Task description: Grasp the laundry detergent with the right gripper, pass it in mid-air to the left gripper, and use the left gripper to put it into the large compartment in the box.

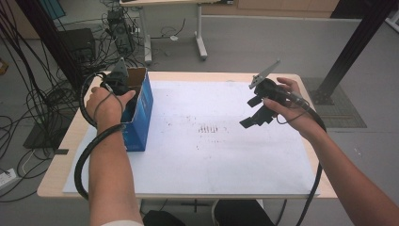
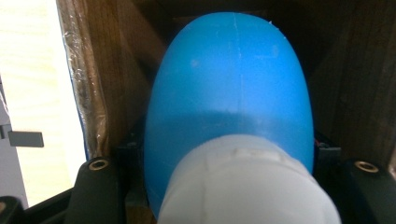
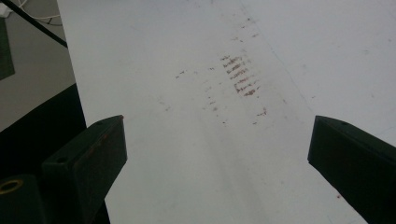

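White sheet (image 1: 221,141) covered table; blue box (image 1: 141,110) stood at left edge, left gripper (image 1: 123,92) reached into it, right gripper (image 1: 256,117) hovered over sheet.
Left gripper view: jaws clamped blue-and-white bottle (image 2: 229,93) inside box.
Right gripper view: jaws wide apart above stained sheet.

Even, soft daylight fills the high view, and the white sheet (image 1: 226,141) on the table (image 1: 56,179) looks bright with only faint shadows. In the left gripper view the blue object (image 2: 231,84) is blurred at close range, its lower half shadowed, with a blown-out strip to its left. The right gripper view is dimmer and greyish.
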Motion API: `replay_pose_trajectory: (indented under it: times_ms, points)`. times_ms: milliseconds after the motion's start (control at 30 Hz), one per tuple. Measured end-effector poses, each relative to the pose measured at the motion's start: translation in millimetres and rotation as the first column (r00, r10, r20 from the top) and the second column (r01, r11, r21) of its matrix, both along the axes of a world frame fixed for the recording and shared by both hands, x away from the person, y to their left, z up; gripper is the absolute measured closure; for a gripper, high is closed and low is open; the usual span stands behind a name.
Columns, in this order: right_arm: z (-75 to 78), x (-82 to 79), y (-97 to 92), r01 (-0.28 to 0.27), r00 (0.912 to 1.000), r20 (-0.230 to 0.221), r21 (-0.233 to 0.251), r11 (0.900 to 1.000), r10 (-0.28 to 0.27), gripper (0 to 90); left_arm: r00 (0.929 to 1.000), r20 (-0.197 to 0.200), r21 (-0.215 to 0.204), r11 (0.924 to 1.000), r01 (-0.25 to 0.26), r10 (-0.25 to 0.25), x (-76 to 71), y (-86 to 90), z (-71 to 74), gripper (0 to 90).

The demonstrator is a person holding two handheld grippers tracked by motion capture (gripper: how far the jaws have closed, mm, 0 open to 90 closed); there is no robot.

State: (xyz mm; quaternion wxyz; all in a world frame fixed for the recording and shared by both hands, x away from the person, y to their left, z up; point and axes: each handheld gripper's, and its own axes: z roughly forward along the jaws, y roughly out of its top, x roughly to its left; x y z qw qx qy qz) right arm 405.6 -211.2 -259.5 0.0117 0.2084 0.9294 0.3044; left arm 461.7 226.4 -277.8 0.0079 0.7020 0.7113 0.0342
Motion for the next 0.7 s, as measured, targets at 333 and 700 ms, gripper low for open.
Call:
replay_pose_trajectory:
  times_ms: [333, 700]
  points:
    - [0.1, 0.2, 1.3, -0.001, 1.0000, -0.002, -0.004, 1.0000, 0.001, 4.4, 1.0000, 0.001, -0.003, 1.0000, 0.003, -0.003, 0.0, 0.5, 1.1, 36.4]
    - [1.6, 0.3, 2.5, -0.003, 1.0000, -0.001, -0.007, 1.0000, 0.003, 4.4, 1.0000, 0.006, -0.001, 1.0000, 0.004, -0.004, -0.5, 0.6, 1.0, 36.4]
